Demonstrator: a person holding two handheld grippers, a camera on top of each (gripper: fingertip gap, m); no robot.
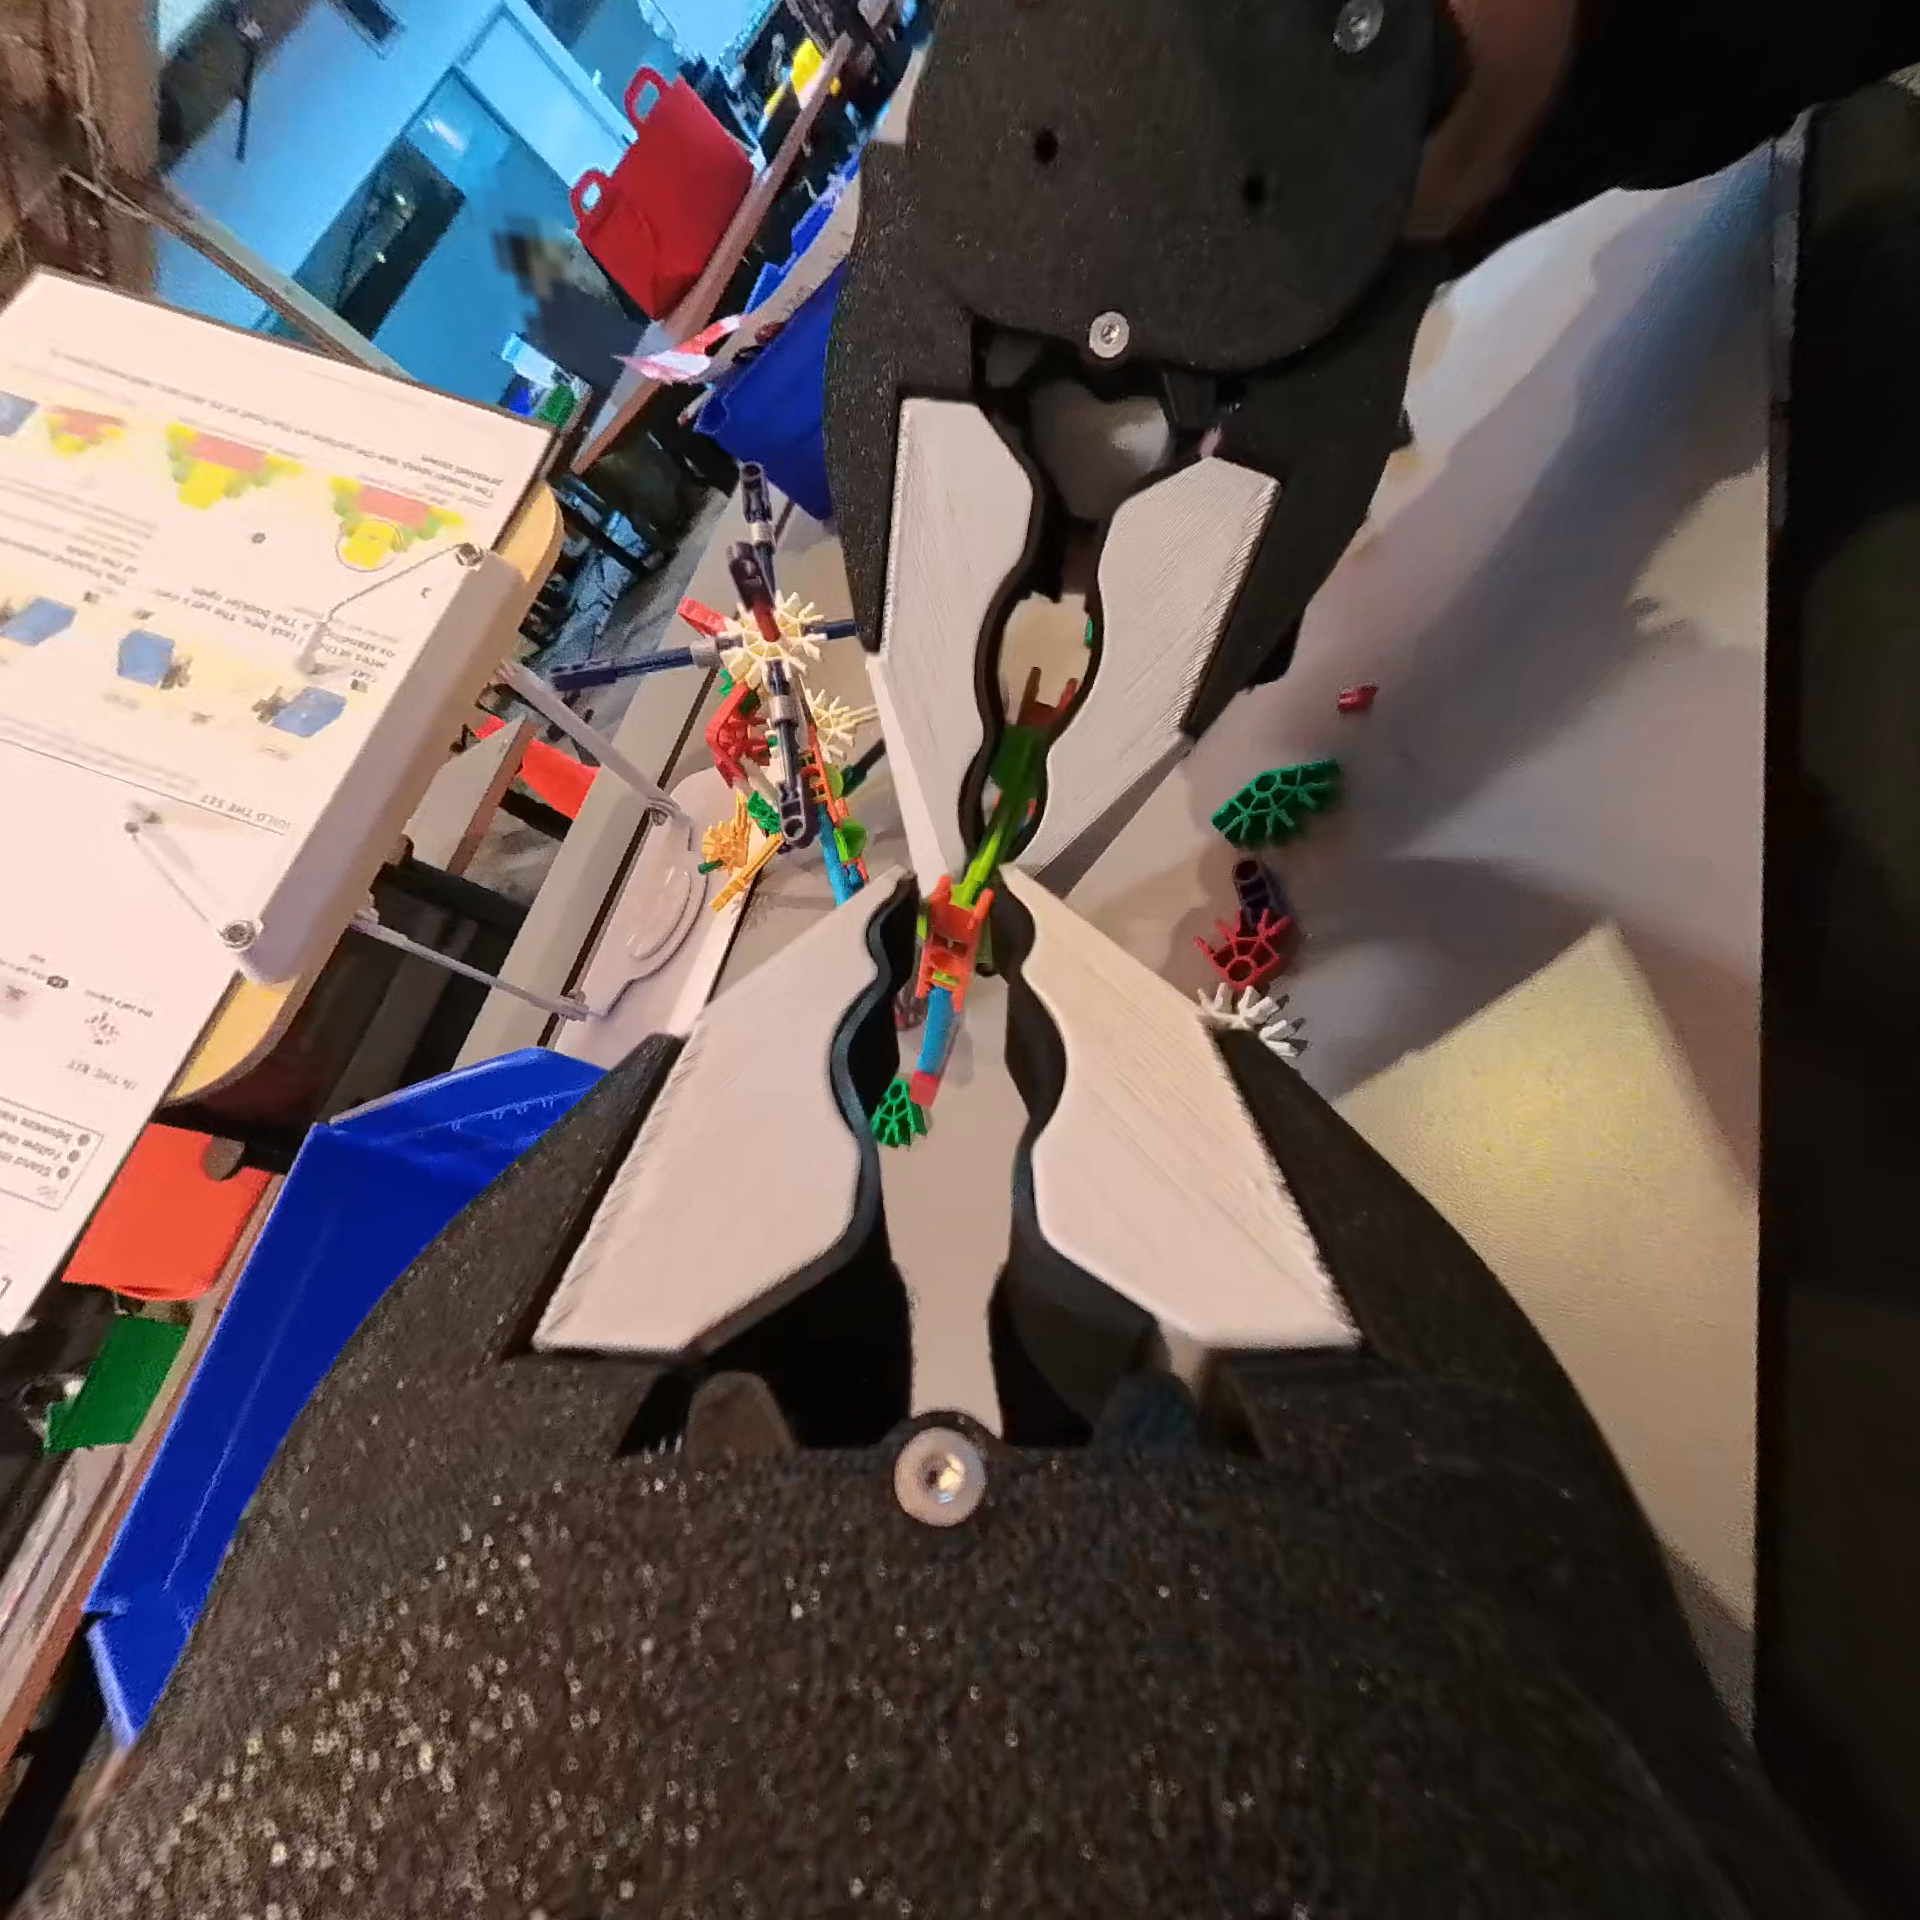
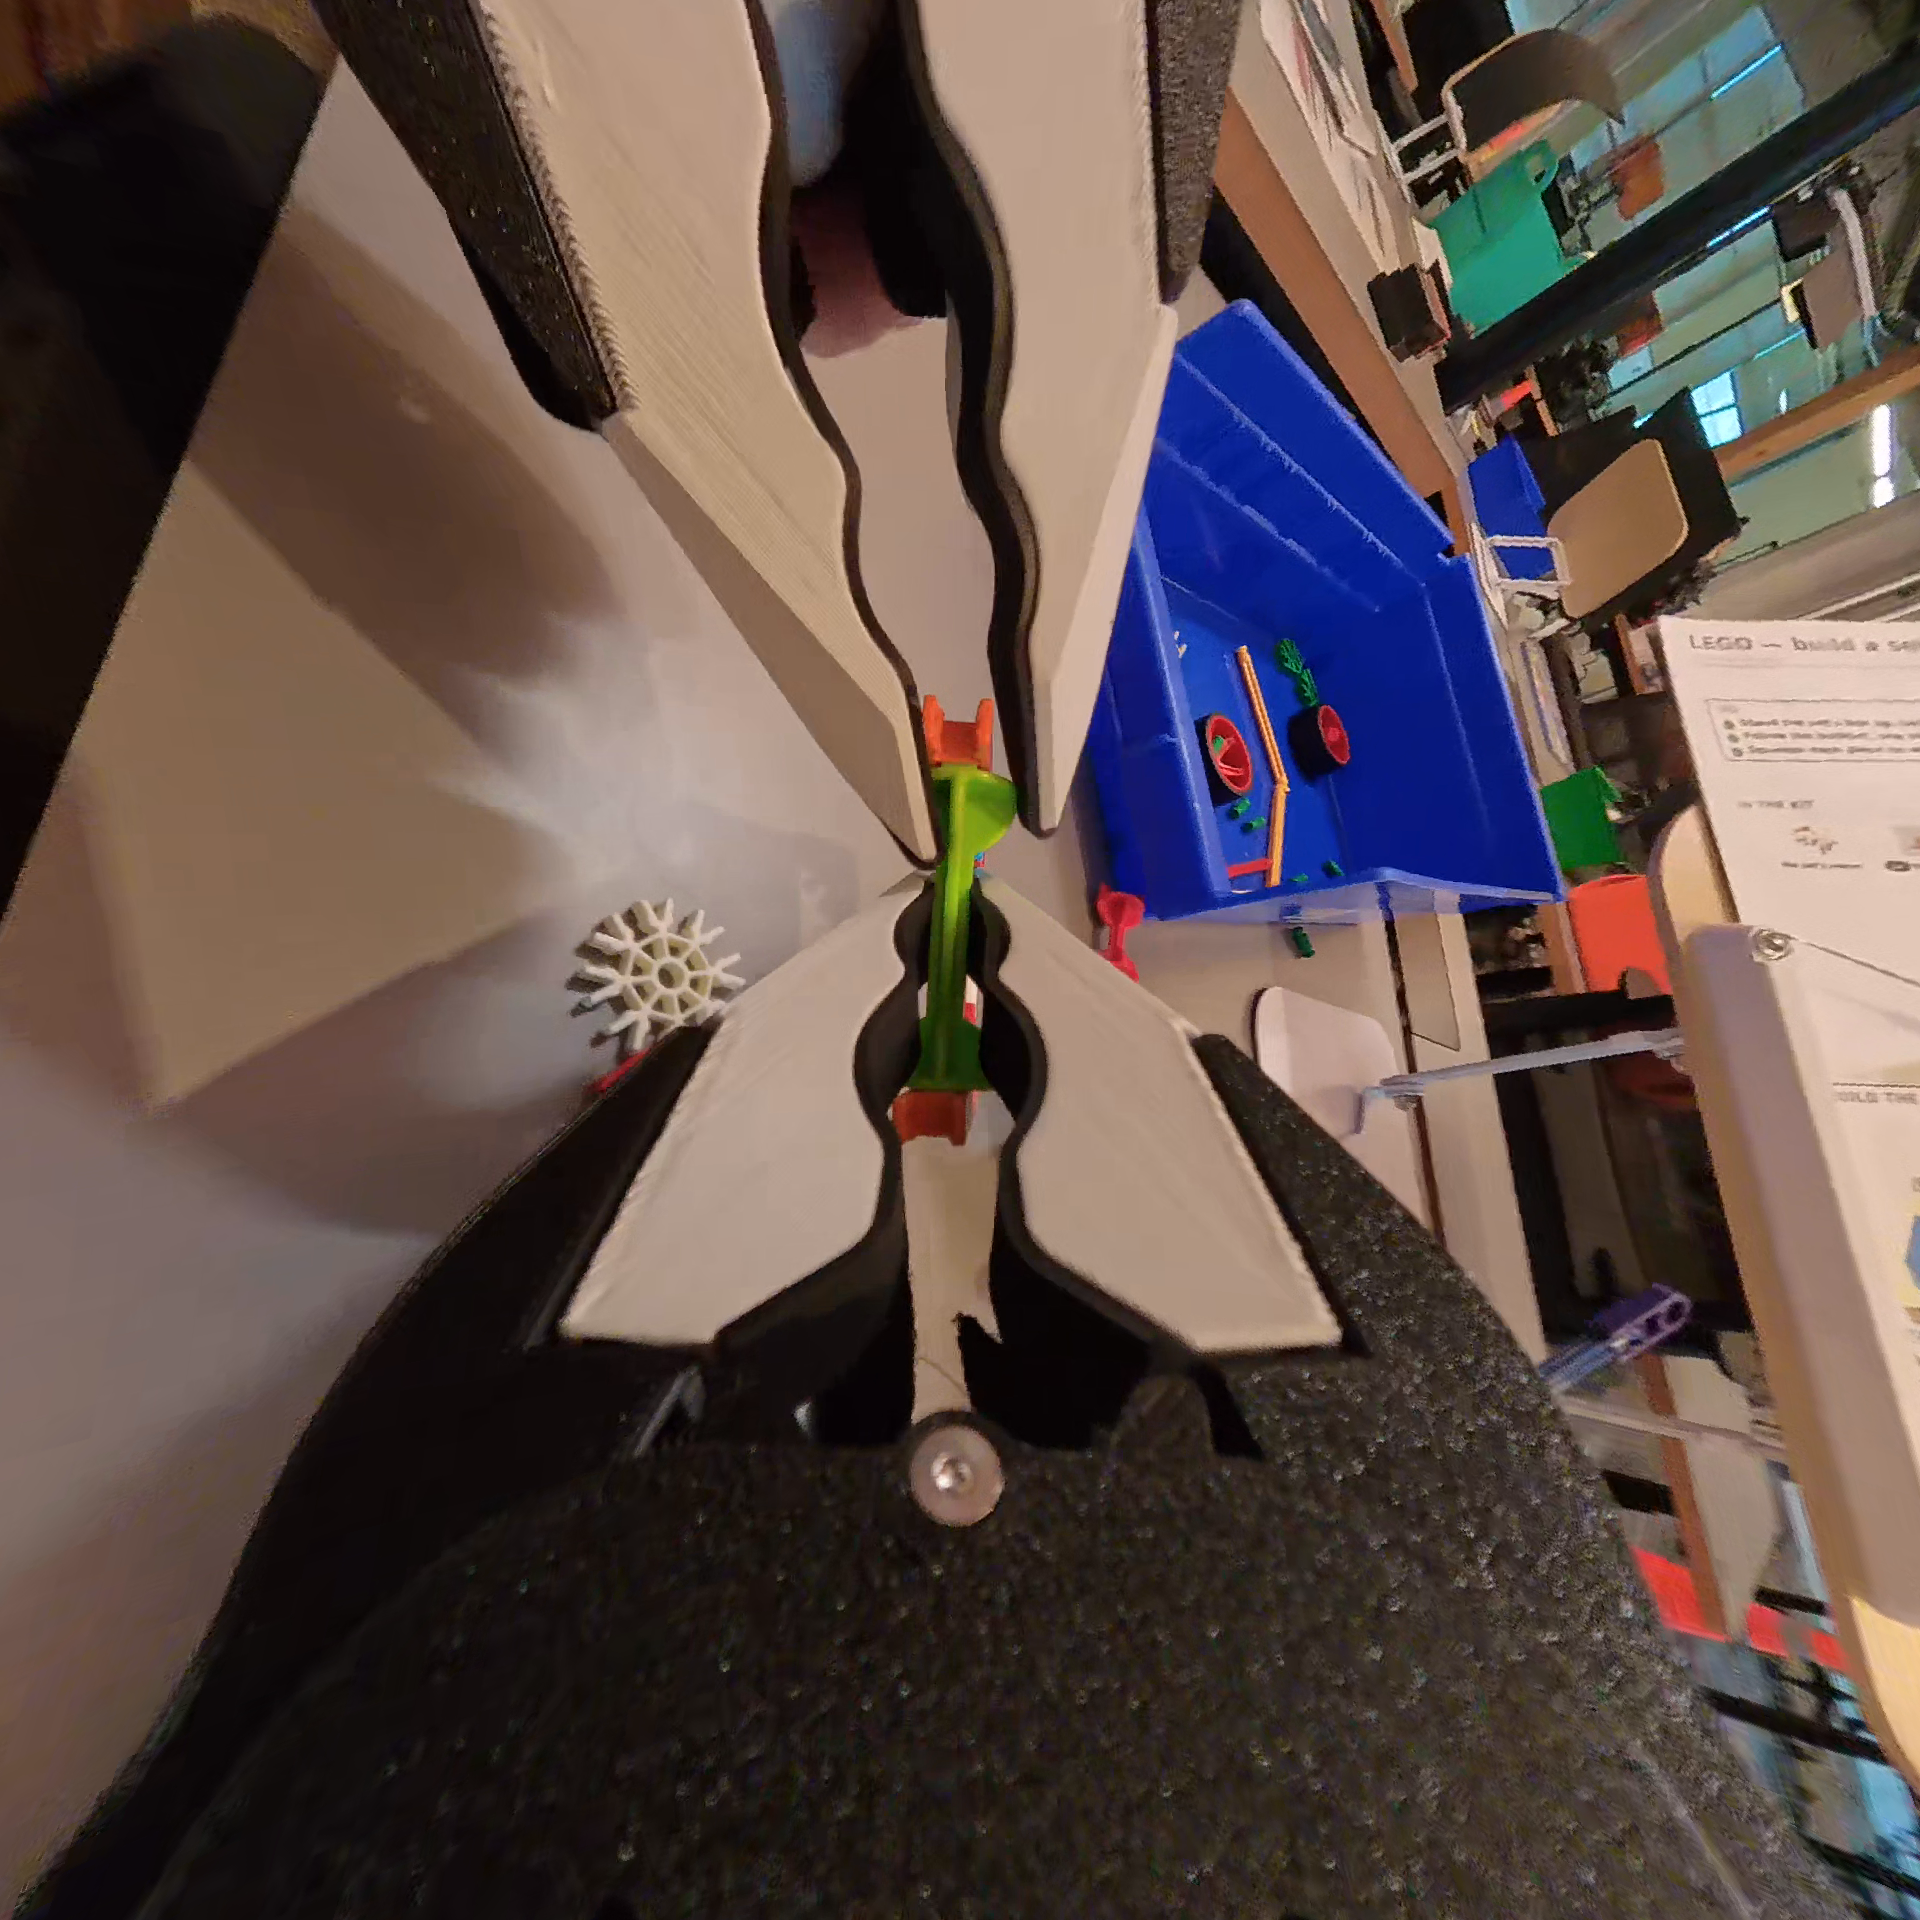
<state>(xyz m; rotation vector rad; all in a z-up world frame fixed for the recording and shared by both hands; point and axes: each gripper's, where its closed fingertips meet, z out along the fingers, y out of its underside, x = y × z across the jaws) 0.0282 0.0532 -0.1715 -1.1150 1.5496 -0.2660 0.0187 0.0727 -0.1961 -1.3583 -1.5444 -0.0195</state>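
Two tools meet tip to tip in the middle of both wrist views, each clamped narrow on the same small rod-and-connector piece. In the left wrist view the left tool (image 1: 951, 894) reaches up from the bottom of the frame and pinches an orange connector (image 1: 951, 935) that joins a blue rod (image 1: 935, 1039) running down toward the camera, with a green connector (image 1: 897, 1114) at its near end. The right tool (image 1: 992, 842) comes down from the top of that frame, shut on a green rod (image 1: 1003, 821) leaving the same orange connector.

In the right wrist view the right tool (image 2: 951, 904) grips the green rod (image 2: 951, 935) along its length; the rod's long axis runs straight up the frame into the left tool (image 2: 977, 821), so the two tools lie end to end along one line.

Around them on the white worktop (image 1: 1507, 520) lie loose connectors: a green one (image 1: 1276, 800), a red one (image 1: 1247, 948) and a white snowflake one (image 2: 660, 977). A colourful built model (image 1: 774, 727) stands left of centre, and a blue bin (image 2: 1309, 582) sits right of centre in the right wrist view.
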